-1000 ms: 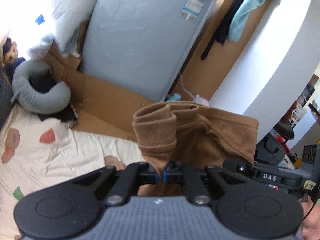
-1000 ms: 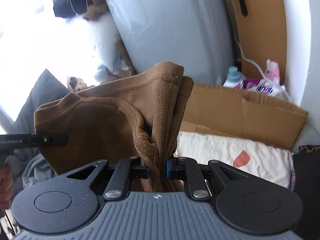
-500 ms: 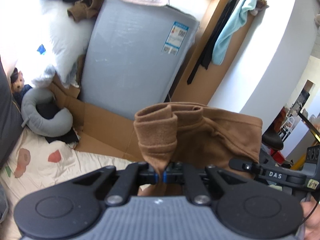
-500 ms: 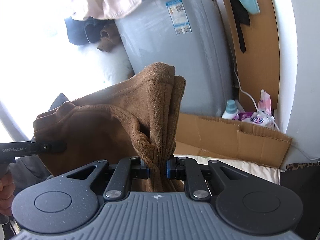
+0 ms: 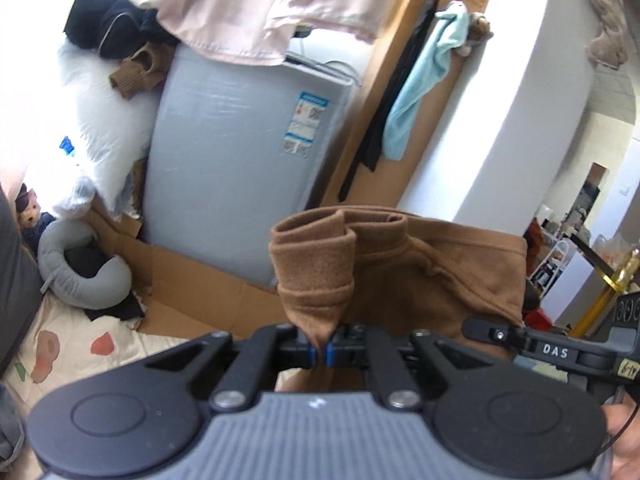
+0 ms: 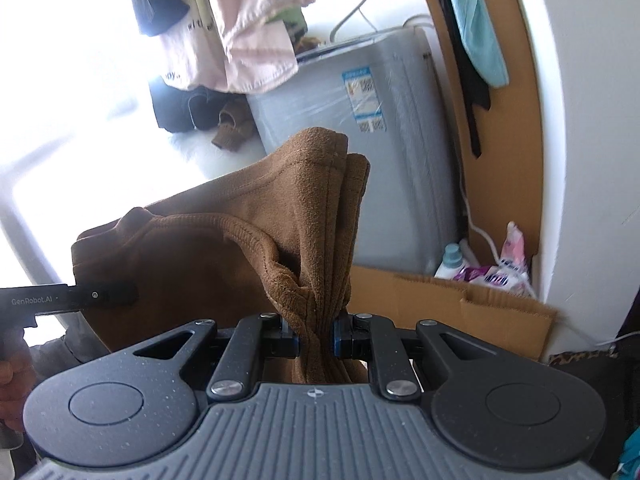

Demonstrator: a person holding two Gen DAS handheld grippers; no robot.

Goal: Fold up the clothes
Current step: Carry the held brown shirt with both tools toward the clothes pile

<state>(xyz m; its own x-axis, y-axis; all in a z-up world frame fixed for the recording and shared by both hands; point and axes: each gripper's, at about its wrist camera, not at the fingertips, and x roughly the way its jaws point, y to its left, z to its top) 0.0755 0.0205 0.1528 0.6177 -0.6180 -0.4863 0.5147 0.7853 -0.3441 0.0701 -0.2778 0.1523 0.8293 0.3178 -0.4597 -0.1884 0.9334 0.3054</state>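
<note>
A brown fleece garment [image 5: 420,280] hangs in the air, stretched between both grippers. My left gripper [image 5: 323,350] is shut on one bunched corner of it. In the right wrist view the same brown garment [image 6: 224,240] fills the middle, and my right gripper [image 6: 314,342] is shut on a thick bunch of its fabric near the ribbed collar. The right gripper's arm shows at the right edge of the left wrist view, the left gripper's arm at the left edge of the right wrist view. The garment's lower part is hidden behind the gripper bodies.
A grey wrapped appliance [image 5: 240,168] stands ahead with clothes [image 5: 256,4] hanging above it. Flattened cardboard [image 5: 192,296] lies at its foot. A patterned bedsheet [image 5: 80,356] and grey neck pillow [image 5: 80,276] lie at the lower left. Detergent bottles [image 6: 480,268] stand by the wall.
Both grippers have risen with the garment: the appliance and bed have dropped in view and the hanging clothes above now show. Both grips are unchanged.
</note>
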